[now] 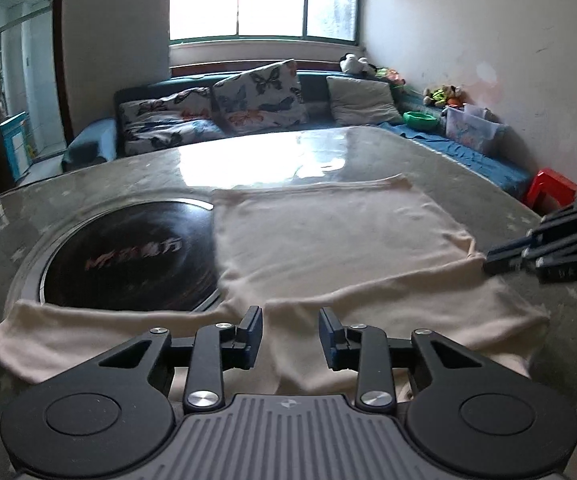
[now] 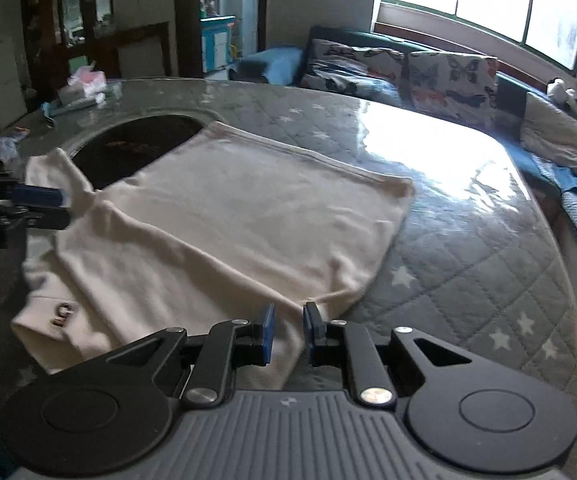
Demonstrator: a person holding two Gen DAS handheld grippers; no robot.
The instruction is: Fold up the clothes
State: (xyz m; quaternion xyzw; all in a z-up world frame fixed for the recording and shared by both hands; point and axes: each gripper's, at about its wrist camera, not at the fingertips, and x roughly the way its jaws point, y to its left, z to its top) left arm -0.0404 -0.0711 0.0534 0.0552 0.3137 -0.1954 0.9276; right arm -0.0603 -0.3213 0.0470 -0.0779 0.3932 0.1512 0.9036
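On the glass-topped table (image 1: 248,152), as seen from the left wrist, a cream garment (image 1: 328,240) is spread flat, its body reaching away toward the window and one corner lying over the dark round hob plate (image 1: 128,256) set into the tabletop. A sleeve is laid out to the left, along the near edge. The left gripper (image 1: 290,336) is held low over the near band of cloth, its jaws parted with a clear gap; fabric is seen beneath and between them, but no pinch can be made out. At the right edge of this view the right gripper (image 1: 504,256) is seen at the garment's side, where body and sleeve meet.

From the right wrist, the same garment (image 2: 228,216) is seen lying smooth, its far hem straight and its body unfolded. The nearer sleeve, with a small dark mark at the cuff, is turned in toward the near edge. The right gripper (image 2: 288,332) is drawn nearly together over the edge of the cloth; a narrow gap remains, and whether fabric is caught in it cannot be told. The left gripper (image 2: 44,204) is seen at the far sleeve.

By this showing, the garment is judged to be laid out and smoothed, with the folding itself hardly begun: the sleeves and the body are still to be folded over.
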